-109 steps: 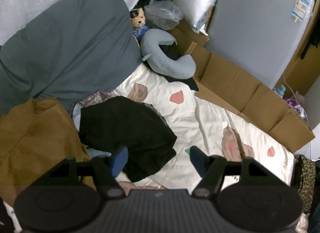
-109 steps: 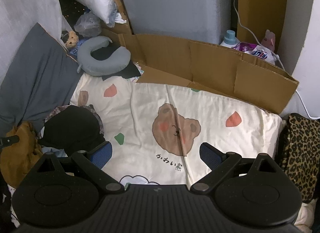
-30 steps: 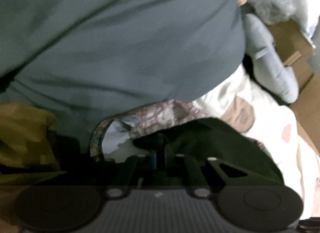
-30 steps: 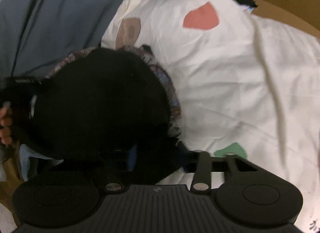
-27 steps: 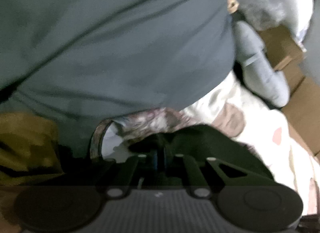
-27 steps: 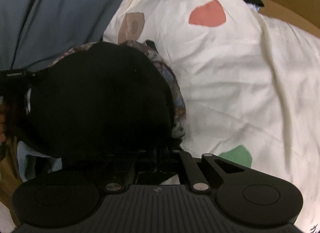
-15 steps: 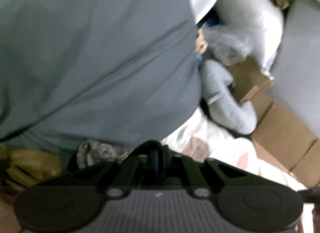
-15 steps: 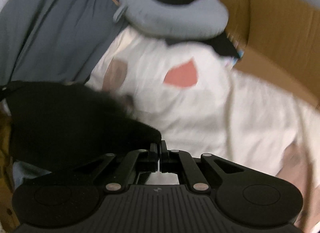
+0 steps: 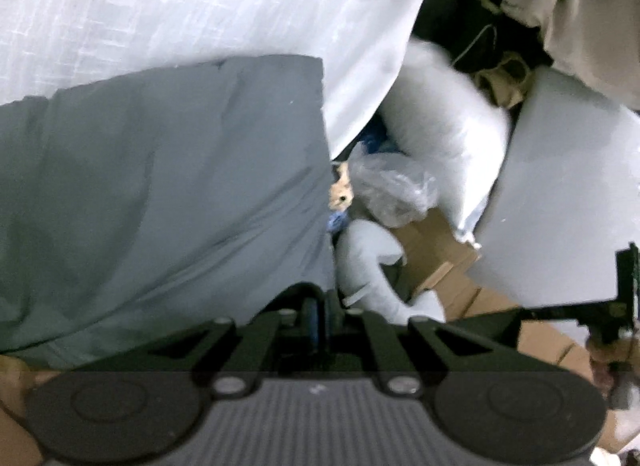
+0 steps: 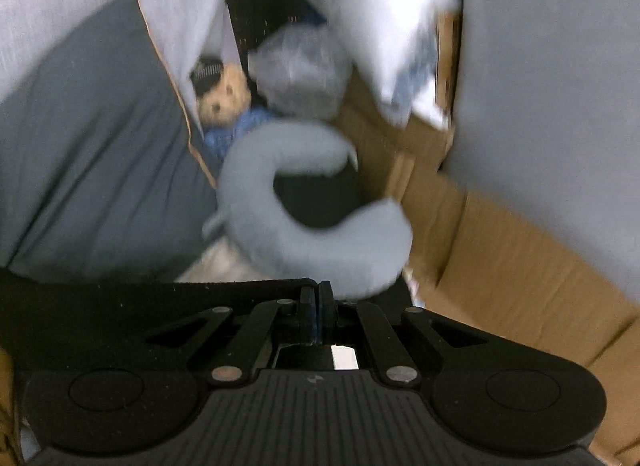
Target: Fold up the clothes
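A: Starting on the left, what is the left gripper [image 9: 318, 320] doing?

B: Its jaws are pressed together on an edge of the black garment [image 10: 120, 302]. In the left wrist view dark cloth humps over the fingertips at about 6 o'clock of the frame. The garment looks to be held by two points so it hangs open for folding.

A: And the thing being folded, where is it?

B: In the right wrist view the black garment runs as a taut band from 9 o'clock toward the centre, ending at the right gripper [image 10: 320, 306]. That gripper is clamped on the cloth too, its jaws having just closed with the fabric between them. The stretched top edge suggests the person is spreading it between both hands.

A: What else is around?

B: From left to right in the right wrist view: a grey pillow [image 10: 88, 137] at 9 o'clock, a small teddy bear [image 10: 224, 99] at 11 o'clock, a blue-grey neck pillow [image 10: 260, 177] at the centre, a crumpled plastic bag [image 10: 304, 73] at 12 o'clock, and flattened cardboard [image 10: 520, 266] at 3 to 4 o'clock. The left wrist view also shows a white pillow [image 9: 448, 137] at 2 o'clock.

A: Anything in the way?

B: The neck pillow sits just beyond the fingertips; laying the garment flat likely needs bare bedding nearer the person. Both views are blurred, so the garment's lower part cannot be made out.
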A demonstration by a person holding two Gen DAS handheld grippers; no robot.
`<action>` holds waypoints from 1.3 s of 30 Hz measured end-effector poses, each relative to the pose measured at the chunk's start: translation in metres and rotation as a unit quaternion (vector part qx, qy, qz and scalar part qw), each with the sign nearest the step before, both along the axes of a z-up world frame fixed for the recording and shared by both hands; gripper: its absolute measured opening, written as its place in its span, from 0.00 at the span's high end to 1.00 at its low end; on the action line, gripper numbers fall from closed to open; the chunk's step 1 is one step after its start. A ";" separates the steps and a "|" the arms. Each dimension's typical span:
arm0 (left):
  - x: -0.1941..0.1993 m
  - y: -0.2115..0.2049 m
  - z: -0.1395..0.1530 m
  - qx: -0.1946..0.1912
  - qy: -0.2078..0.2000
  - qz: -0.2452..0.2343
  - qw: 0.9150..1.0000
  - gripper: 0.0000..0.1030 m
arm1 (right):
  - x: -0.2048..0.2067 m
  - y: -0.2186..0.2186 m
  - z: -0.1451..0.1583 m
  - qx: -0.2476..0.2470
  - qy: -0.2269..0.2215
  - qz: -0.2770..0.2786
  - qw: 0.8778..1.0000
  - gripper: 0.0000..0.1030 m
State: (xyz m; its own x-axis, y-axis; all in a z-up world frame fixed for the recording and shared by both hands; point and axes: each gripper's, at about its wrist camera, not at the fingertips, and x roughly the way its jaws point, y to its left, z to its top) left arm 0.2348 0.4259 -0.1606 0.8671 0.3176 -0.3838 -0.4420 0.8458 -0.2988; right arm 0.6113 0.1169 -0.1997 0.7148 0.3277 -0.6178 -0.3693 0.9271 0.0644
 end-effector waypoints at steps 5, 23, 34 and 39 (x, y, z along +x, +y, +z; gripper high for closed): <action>-0.008 -0.020 -0.003 -0.023 -0.007 -0.024 0.999 0.97 | 0.002 -0.011 0.023 0.010 -0.046 -0.015 0.999 1.00; -0.076 -0.136 -0.081 -0.114 0.061 -0.114 0.985 0.97 | -0.109 -0.133 -0.093 -0.032 0.076 -0.025 0.996 1.00; -0.125 -0.165 -0.160 -0.157 0.187 -0.115 0.963 0.89 | -0.169 -0.168 -0.167 -0.071 0.157 -0.049 0.984 0.99; -0.136 -0.150 -0.178 -0.161 0.205 -0.076 0.962 0.59 | -0.186 -0.190 -0.177 -0.057 0.182 -0.071 0.979 0.98</action>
